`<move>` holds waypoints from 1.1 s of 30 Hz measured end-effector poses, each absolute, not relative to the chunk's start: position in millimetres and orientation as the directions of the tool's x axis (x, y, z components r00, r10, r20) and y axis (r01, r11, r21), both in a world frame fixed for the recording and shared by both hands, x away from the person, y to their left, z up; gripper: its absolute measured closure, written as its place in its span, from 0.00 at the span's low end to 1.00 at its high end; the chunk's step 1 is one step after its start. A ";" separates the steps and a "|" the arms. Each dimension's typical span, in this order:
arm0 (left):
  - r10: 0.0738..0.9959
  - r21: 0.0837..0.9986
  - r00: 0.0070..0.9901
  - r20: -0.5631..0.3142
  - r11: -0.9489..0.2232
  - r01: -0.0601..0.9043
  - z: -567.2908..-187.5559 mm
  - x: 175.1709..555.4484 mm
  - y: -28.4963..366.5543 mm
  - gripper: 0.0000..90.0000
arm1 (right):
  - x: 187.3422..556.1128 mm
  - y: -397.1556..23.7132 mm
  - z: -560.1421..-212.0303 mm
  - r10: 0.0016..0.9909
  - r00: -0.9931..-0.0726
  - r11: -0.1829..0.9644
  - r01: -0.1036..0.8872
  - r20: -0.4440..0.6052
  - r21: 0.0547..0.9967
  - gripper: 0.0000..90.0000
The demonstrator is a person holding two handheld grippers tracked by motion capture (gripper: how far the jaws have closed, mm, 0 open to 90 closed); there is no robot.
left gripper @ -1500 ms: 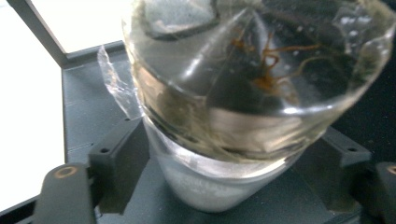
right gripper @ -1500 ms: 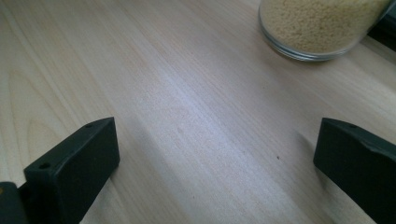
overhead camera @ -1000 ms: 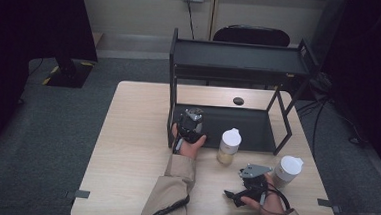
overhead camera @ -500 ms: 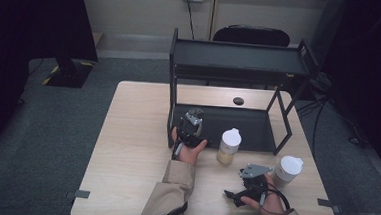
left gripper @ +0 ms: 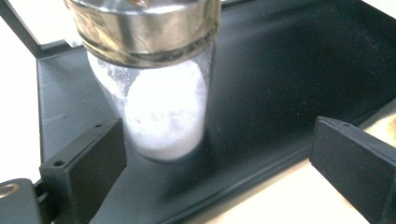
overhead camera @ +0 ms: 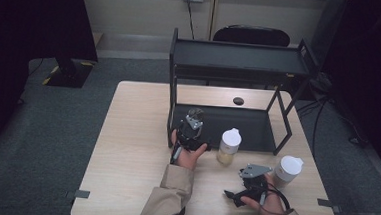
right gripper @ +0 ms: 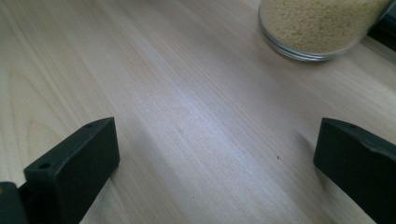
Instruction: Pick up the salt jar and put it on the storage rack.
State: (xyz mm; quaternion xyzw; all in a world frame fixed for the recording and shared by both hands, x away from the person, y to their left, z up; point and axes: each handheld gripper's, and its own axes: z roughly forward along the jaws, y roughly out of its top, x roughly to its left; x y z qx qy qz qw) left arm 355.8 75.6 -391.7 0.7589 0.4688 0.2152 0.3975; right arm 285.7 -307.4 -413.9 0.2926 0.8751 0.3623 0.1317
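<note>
On shelf's bottom tray [left gripper: 289, 70]: left gripper [left gripper: 217, 154] jaws just widened, freeing shaker [left gripper: 159, 93]; right gripper [right gripper: 217, 158] open, unmoved.

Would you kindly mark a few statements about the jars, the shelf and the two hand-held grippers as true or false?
1. The jar of white powder stands on the black shelf. True.
2. The left hand-held gripper is clamped on that jar. False: its jaws stand apart, having just been opening.
3. The jar of yellow grains stands on the wooden table. True.
4. The right hand-held gripper holds a jar. False: its open jaws hold nothing.
</note>
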 end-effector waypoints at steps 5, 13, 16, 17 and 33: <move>0.878 0.806 0.475 -0.063 -0.236 0.543 -393.5 351.9 79.0 0.04 | 285.7 -307.4 -413.9 0.607 -0.794 0.566 0.417 -0.018 0.711 0.00; 0.869 0.806 0.491 -0.068 -0.242 0.540 -392.8 346.4 86.1 0.05 | 285.7 -307.4 -413.9 0.607 -0.794 0.566 0.417 -0.018 0.711 0.00; 0.864 0.808 0.500 -0.061 -0.251 0.533 -392.6 343.5 89.3 0.05 | 285.7 -307.4 -413.9 0.607 -0.794 0.566 0.417 -0.018 0.711 0.00; 0.862 0.808 0.503 -0.061 -0.253 0.532 -392.7 342.9 90.0 0.05 | 285.7 -307.4 -413.9 0.607 -0.794 0.566 0.416 -0.018 0.711 0.00; 0.833 0.812 0.550 -0.061 -0.279 0.513 -396.4 334.2 102.8 0.05 | 285.7 -307.4 -413.9 0.607 -0.794 0.566 0.417 -0.019 0.711 0.00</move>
